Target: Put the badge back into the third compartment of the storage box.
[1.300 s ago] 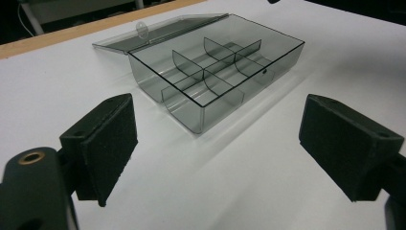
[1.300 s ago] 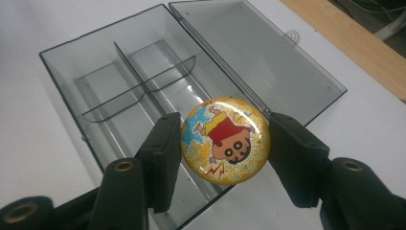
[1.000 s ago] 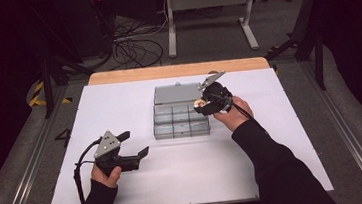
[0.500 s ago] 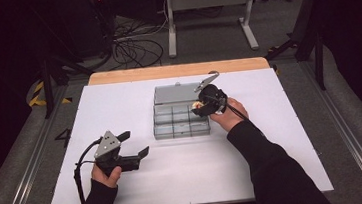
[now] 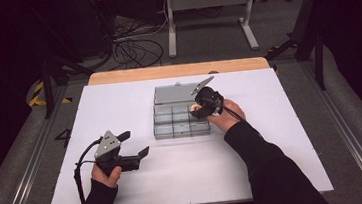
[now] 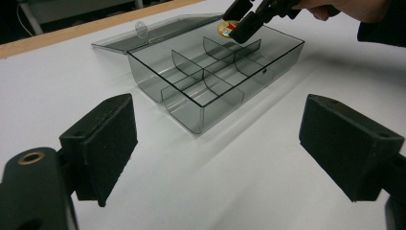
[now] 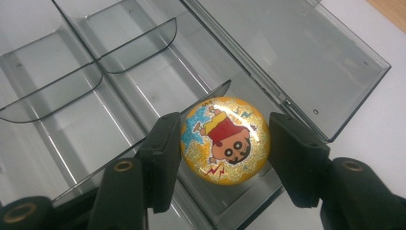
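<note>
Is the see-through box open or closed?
Open. The clear box has its lid folded flat back on the table behind it, leaving its divided compartments uncovered.

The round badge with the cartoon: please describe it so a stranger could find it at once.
On the white table stands a clear divided box, lid open. Over its far right corner, the right gripper pinches a round badge. It is glittery yellow with a cartoon figure in red.
</note>
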